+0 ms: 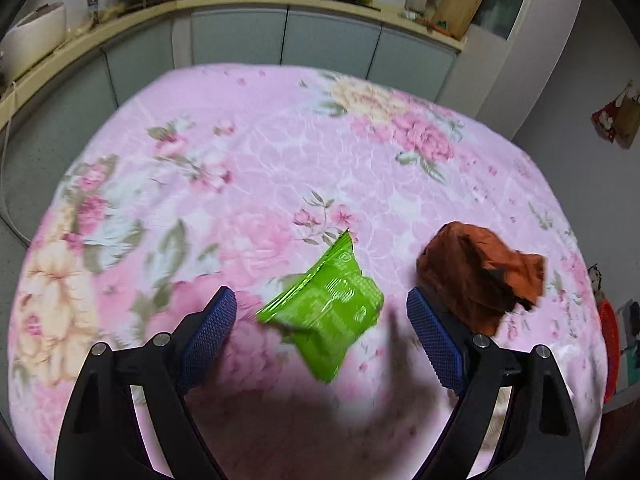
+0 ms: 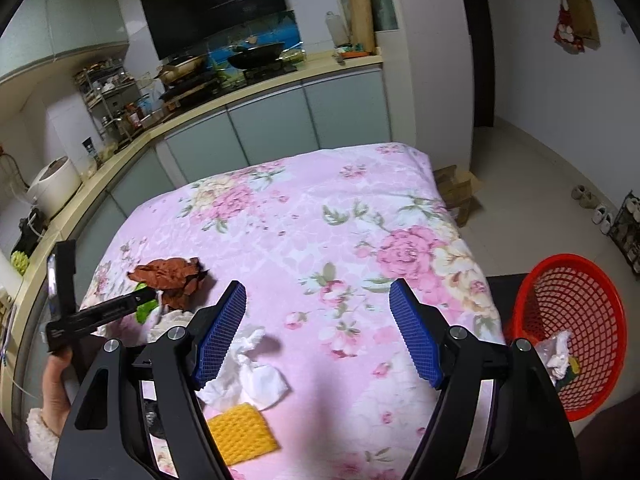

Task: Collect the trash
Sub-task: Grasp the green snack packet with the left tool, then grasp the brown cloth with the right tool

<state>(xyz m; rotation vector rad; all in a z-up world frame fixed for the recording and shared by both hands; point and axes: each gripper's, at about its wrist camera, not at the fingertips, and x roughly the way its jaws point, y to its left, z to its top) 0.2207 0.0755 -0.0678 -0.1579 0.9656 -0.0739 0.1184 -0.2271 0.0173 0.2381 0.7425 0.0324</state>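
Green wrapper [image 1: 324, 312] looks light, crinkly, slippery; pinch its puffed middle. Left gripper [image 1: 320, 332] jaws open around it, right gripper [image 2: 320, 332] open, empty.

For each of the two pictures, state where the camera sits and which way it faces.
Left wrist: on the left tongs, facing down at the green packet between open blue pads.
Right wrist: on the right tongs, facing across the floral cloth towards the red basket; the other hand shows.
Shared: the brown wrapper, cloth and kitchen counter.
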